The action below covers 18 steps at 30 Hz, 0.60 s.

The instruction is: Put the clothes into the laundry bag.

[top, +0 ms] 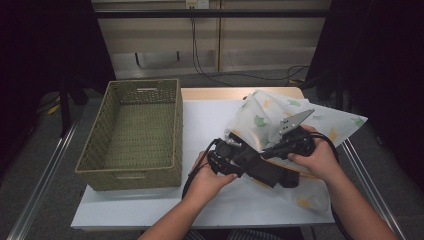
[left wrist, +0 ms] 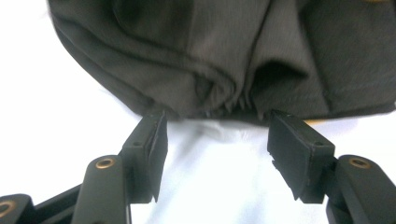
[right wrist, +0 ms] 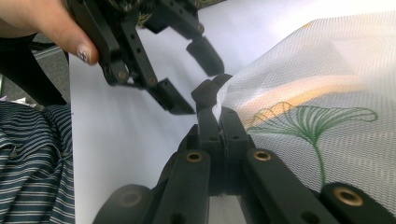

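Note:
A white mesh bag (top: 280, 112) printed with green and yellow leaves lies on the right half of the table. A dark garment (top: 272, 172) lies at its near edge. My left gripper (top: 239, 157) is open, and in the left gripper view its jaws (left wrist: 217, 119) stand apart with the dark garment's (left wrist: 224, 51) folded edge just beyond the tips. My right gripper (right wrist: 215, 95) is shut on the mesh bag's edge (right wrist: 327, 93). In the right gripper view the left gripper (right wrist: 194, 81) hovers open just beyond those shut jaws.
A green woven basket (top: 95, 145) stands empty on the left of the white table (top: 150, 200). Cables trail from both grippers toward the person. A striped sleeve or garment (right wrist: 32, 158) shows at the table's near edge.

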Tool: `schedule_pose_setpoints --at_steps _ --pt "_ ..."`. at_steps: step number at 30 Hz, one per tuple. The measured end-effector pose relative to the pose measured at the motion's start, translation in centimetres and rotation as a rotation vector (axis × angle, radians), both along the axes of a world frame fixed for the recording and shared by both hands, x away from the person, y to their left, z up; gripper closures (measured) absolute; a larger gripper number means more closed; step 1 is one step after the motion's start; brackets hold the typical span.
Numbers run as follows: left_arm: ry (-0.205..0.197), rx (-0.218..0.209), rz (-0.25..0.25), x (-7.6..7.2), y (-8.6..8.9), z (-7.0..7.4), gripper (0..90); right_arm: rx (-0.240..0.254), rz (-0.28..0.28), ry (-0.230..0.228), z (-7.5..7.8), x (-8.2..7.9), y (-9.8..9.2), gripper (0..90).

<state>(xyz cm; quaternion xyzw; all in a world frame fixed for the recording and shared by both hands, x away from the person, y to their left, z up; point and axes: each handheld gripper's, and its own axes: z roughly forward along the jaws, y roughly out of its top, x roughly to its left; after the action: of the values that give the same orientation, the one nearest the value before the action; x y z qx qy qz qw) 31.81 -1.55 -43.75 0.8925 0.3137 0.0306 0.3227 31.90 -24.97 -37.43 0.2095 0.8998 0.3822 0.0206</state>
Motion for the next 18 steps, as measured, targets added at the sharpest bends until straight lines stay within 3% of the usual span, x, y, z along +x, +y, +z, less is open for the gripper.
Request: schedule_pose_setpoints --at_steps 5,10,11,12,15,18 --pt "0.053 0.028 -0.020 0.4 -0.6 -1.4 38.6 -0.001 -0.002 -0.002 0.1 0.0 -0.1 90.0" --pt "0.075 0.034 -0.014 1.2 -1.5 -2.5 38.6 0.000 0.000 -0.004 0.1 0.0 0.0 90.0" --pt "0.081 0.011 0.003 1.2 -1.8 -2.7 38.7 0.000 -0.001 -0.005 0.1 0.0 0.0 90.0" --pt "0.067 0.029 -0.003 1.3 -1.9 -2.7 38.7 0.000 -0.001 -0.006 0.1 0.0 -0.1 90.0" --pt "0.055 0.029 0.006 1.5 -2.3 -2.7 42.1 -0.003 -0.003 -0.006 0.1 0.0 -0.1 90.0" --pt "0.022 0.059 0.000 1.7 -2.4 -2.7 59.5 -0.002 -0.005 -0.004 0.0 0.0 0.0 90.0"
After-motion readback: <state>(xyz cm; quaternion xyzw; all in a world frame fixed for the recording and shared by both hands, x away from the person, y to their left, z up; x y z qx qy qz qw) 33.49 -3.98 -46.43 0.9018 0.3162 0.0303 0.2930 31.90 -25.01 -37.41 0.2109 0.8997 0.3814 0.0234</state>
